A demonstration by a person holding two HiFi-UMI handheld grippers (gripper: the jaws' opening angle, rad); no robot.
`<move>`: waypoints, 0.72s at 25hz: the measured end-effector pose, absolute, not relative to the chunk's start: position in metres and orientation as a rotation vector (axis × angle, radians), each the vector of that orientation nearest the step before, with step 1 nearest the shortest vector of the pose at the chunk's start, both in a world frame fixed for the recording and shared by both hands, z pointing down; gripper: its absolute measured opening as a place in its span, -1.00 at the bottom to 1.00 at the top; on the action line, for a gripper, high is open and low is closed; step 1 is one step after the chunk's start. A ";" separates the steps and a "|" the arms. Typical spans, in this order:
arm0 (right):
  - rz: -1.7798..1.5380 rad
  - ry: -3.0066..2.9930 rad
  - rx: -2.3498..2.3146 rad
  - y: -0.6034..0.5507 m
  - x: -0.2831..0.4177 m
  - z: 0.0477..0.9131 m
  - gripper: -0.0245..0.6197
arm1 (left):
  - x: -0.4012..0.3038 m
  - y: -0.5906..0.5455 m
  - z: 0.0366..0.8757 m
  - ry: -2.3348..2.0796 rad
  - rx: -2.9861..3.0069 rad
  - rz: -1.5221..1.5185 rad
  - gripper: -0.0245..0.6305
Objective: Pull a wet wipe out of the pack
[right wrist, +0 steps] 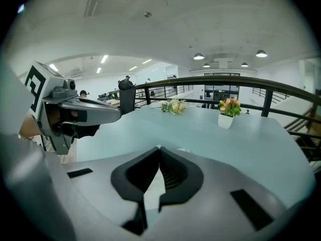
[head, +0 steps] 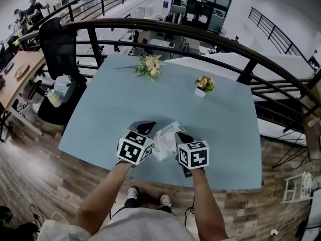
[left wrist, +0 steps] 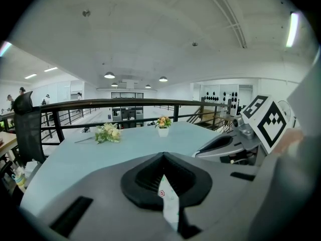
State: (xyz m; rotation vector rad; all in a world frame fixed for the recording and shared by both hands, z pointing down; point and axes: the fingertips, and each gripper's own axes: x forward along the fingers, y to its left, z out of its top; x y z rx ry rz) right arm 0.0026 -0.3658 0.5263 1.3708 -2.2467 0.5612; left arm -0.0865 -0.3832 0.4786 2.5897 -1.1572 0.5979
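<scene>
Between left gripper [left wrist: 163, 157] and right gripper [right wrist: 159, 148], wet wipe pack [head: 165, 138]; edges clamped in both jaws

Ahead of you: pale blue table [head: 225, 134], bouquet [head: 150, 66] lying flat, small flower pot [head: 203, 85] (upright, well apart), black railing [head: 200, 31] beyond.

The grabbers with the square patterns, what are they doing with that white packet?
A person holds a gripper in each hand over the near edge of the blue table. The left gripper is shut on a printed edge of the wet wipe pack, which sits between the two. The right gripper is shut on a thin white piece at the pack's other side; whether that is a wipe cannot be told. No wipe is clearly out yet.
</scene>
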 end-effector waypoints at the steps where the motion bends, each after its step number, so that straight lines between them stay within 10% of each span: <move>1: 0.560 -2.248 1.375 -0.366 0.003 0.525 -0.90 | -0.086 -0.384 0.477 -1.158 2.593 0.595 -0.94; 18: 0.511 -2.291 1.460 -0.371 0.011 0.490 -0.90 | -0.082 -0.386 0.453 -1.162 2.643 0.559 -0.94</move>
